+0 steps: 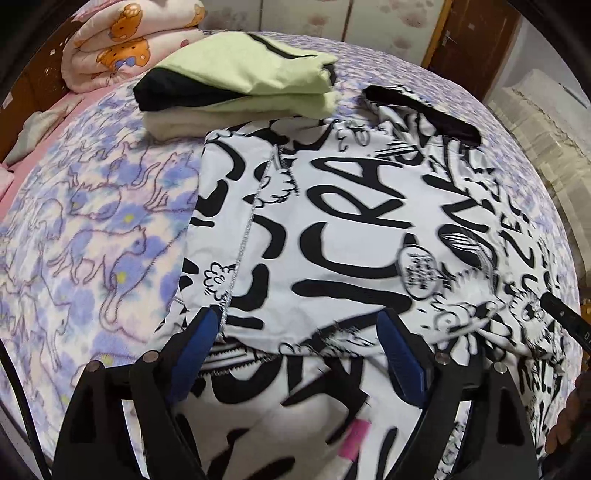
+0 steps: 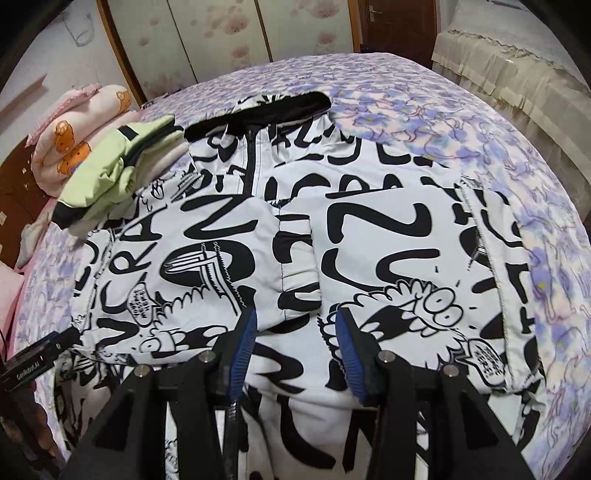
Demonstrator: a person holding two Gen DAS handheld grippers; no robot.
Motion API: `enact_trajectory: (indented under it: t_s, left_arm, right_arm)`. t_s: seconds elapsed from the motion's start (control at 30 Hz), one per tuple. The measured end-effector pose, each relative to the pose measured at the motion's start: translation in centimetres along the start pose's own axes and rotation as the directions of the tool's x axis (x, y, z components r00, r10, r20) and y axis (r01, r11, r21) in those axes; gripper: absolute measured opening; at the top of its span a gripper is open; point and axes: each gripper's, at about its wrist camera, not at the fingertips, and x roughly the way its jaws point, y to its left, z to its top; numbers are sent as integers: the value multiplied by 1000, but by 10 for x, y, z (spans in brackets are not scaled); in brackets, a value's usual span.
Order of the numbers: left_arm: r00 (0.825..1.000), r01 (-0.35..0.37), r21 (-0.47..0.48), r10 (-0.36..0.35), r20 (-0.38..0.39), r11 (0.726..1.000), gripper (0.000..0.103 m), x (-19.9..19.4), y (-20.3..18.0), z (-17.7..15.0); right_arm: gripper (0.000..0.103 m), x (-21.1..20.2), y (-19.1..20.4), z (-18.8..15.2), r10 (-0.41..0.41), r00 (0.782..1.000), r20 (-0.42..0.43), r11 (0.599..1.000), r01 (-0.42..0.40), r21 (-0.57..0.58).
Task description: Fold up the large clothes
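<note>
Jacket point(image 2: 369, 221) flat on bedspread point(image 2: 443, 110), under both grippers' parted fingers point(image 1: 207, 332)

A home bedroom. A bed point(image 2: 424, 110) spread with a lilac cat-print blanket fills both views, a rolled pink bear-print quilt point(image 1: 122, 40) lying at its far left corner beside a stack of folded green garments point(image 1: 251, 70). Behind the far edge stand floral-panelled wardrobe doors point(image 2: 221, 33) and a brown wooden door point(image 2: 388, 26); a cream fringed cover point(image 2: 517, 74) drapes furniture at right.
</note>
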Motion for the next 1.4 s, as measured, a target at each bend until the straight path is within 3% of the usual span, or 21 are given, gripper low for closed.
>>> enact_trajectory:
  t_s: [0.37, 0.6, 1.07, 1.13, 1.4]
  left_arm:
    - [993, 43, 71, -51, 110, 997, 89, -76, -29, -11]
    - [984, 100, 59, -108, 143, 993, 92, -125, -34, -28]
    - [978, 36, 91, -54, 202, 995, 93, -190, -23, -96]
    - [978, 26, 85, -43, 202, 996, 103, -193, -19, -106]
    - [984, -1, 46, -7, 178, 999, 103, -190, 1, -147]
  right_arm:
    - [45, -58, -4, -14, 49, 998, 44, 998, -50, 26]
    - [45, -110, -7, -31, 71, 992, 101, 997, -73, 18]
    - [45, -195, -12, -93, 98, 973, 209, 994, -84, -75]
    - [45, -201, -15, -104, 98, 972, 213, 993, -83, -82]
    - [52, -209, -43, -140, 102, 972, 212, 993, -85, -85]
